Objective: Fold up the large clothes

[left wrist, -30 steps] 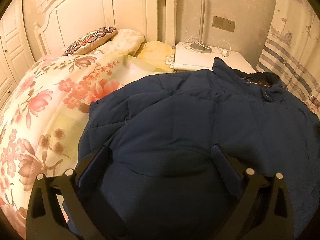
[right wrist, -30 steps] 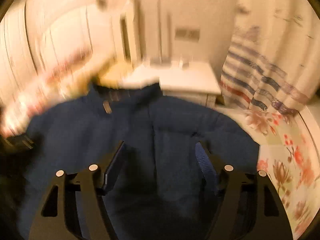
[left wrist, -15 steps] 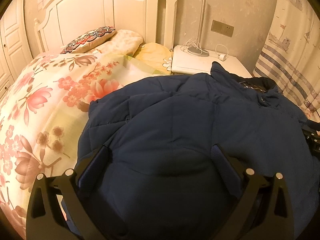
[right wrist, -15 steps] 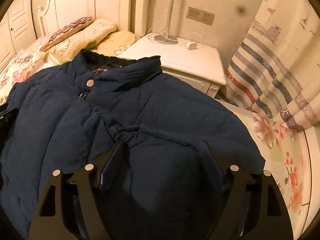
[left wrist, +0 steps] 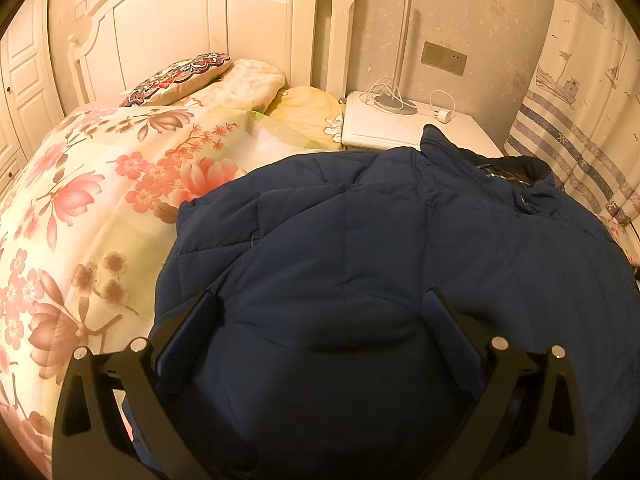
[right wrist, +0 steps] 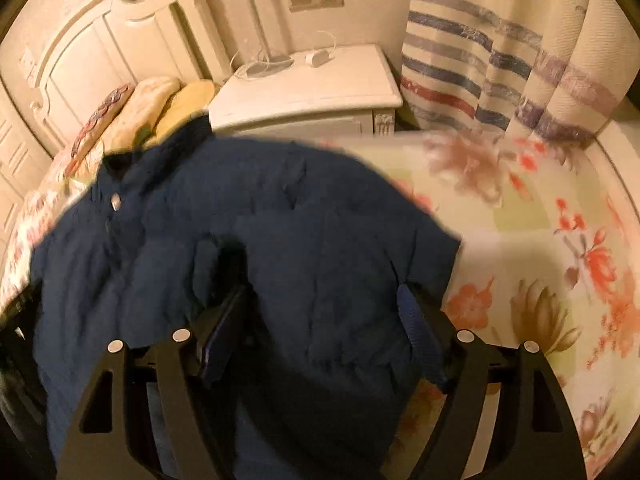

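Observation:
A dark blue quilted jacket (left wrist: pixel 380 232) lies spread on the floral bedspread (left wrist: pixel 80 200), collar toward the nightstand. My left gripper (left wrist: pixel 320 304) is open, its fingers wide apart just above the jacket's near left part. In the right wrist view the jacket (right wrist: pixel 280 220) fills the middle, its button placket at the left. My right gripper (right wrist: pixel 324 296) is open over the jacket's right side, the right finger near the jacket's edge. Neither gripper holds cloth.
A white nightstand (left wrist: pixel 384 132) with a lamp base and charger stands beside the bed. Pillows (left wrist: pixel 180 76) lie against the white headboard (left wrist: pixel 200 20). A striped curtain (right wrist: pixel 500 60) hangs at the right. Bare bedspread (right wrist: pixel 540 240) lies right of the jacket.
The right gripper has swung right and the view tilted, so more bedspread shows at the right. The left gripper has hardly moved. Both stay open.

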`<act>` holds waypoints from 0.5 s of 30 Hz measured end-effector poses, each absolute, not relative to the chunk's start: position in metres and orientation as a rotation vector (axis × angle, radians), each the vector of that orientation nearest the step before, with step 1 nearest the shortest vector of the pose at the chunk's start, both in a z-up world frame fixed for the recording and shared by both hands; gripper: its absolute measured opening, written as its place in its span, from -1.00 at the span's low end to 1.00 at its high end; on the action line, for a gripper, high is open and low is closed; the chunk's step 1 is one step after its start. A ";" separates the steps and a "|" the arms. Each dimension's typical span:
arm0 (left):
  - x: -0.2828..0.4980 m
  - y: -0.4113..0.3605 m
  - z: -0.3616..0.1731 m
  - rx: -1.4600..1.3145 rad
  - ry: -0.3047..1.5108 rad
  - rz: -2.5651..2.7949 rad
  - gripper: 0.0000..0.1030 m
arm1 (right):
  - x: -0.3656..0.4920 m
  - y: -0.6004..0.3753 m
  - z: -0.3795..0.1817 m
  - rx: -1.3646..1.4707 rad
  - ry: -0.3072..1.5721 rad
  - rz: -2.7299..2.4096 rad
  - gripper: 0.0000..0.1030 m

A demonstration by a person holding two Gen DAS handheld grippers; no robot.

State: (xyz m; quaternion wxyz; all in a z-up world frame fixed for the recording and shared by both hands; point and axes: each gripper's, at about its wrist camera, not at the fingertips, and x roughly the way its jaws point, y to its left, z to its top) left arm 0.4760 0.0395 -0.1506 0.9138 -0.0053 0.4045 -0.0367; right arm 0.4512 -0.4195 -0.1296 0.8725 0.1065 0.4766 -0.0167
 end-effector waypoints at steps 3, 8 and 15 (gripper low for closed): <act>0.476 0.039 -0.151 -0.011 0.834 -0.075 0.96 | 0.467 -0.404 -0.108 0.198 0.950 -0.049 0.46; 0.476 0.039 -0.151 -0.014 0.832 -0.077 0.96 | 0.506 -0.373 -0.110 0.130 0.971 0.005 0.53; 0.476 0.040 -0.150 -0.023 0.834 -0.084 0.96 | 0.479 -0.358 -0.093 0.054 0.828 -0.203 0.58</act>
